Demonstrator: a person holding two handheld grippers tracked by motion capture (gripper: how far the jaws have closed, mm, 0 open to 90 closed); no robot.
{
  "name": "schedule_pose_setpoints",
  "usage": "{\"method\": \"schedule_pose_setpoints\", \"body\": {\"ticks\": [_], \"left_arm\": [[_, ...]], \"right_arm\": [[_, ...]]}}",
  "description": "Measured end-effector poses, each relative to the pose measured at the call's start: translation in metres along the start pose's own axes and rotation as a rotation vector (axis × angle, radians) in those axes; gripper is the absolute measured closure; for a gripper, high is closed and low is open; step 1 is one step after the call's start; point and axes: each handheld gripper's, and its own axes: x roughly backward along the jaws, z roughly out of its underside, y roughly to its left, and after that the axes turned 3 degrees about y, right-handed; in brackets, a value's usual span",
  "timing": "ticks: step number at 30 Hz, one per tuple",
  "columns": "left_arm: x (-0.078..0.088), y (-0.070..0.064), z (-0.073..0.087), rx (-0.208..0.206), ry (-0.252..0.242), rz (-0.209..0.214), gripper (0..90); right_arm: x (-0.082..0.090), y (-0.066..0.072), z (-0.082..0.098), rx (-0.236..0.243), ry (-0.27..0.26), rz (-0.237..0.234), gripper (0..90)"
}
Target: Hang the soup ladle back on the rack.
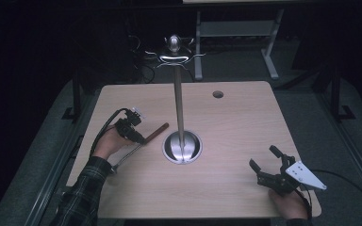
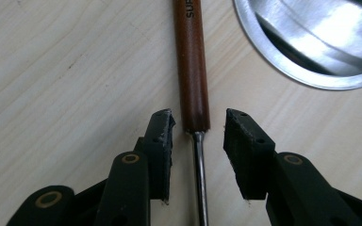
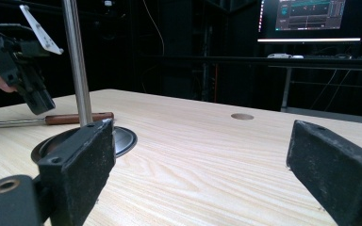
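A utensil with a brown wooden handle [image 1: 156,132] [image 2: 193,70] [image 3: 78,117] and a thin metal shaft [image 2: 199,179] lies flat on the table, left of a metal stand. My left gripper [image 1: 139,136] [image 2: 198,120] points down over it. Its jaws are open, one on each side of the spot where handle meets shaft, with gaps on both sides. The stand has a round shiny base [image 1: 182,147] [image 2: 311,42] and a tall pole [image 1: 179,103] [image 3: 78,61] topped with curved hooks. My right gripper [image 1: 263,157] [image 3: 200,141] rests open near the front right, with nothing between its pads.
The light wooden table [image 1: 235,122] has a round cable hole [image 1: 218,94] [image 3: 242,116] at the back right. A grey desk frame [image 1: 235,28] stands on the floor beyond it. Monitors [image 3: 311,19] glow in the dark background.
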Motion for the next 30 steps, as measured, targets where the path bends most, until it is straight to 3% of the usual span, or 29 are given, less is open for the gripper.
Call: {"method": "schedule_pose_setpoints", "body": {"ticks": [4, 13, 26, 30], "left_arm": [[-0.008, 0.001, -0.004, 0.002, 0.017, -0.007, 61.9], [-0.017, -0.008, -0.022, -0.042, 0.074, -0.049, 62.3], [-0.026, -0.007, -0.025, -0.042, 0.108, -0.066, 71.0], [-0.027, -0.008, -0.026, -0.013, 0.105, -0.071, 72.7]], "right_arm": [[0.0, 0.0, 0.0, 0.0, 0.0, 0.0, 8.0], [0.0, 0.0, 0.0, -0.003, 0.0, -0.002, 8.0], [0.0, 0.0, 0.0, -0.003, 0.0, -0.006, 8.0], [0.0, 0.0, 0.0, -0.003, 0.0, -0.006, 8.0]]}}
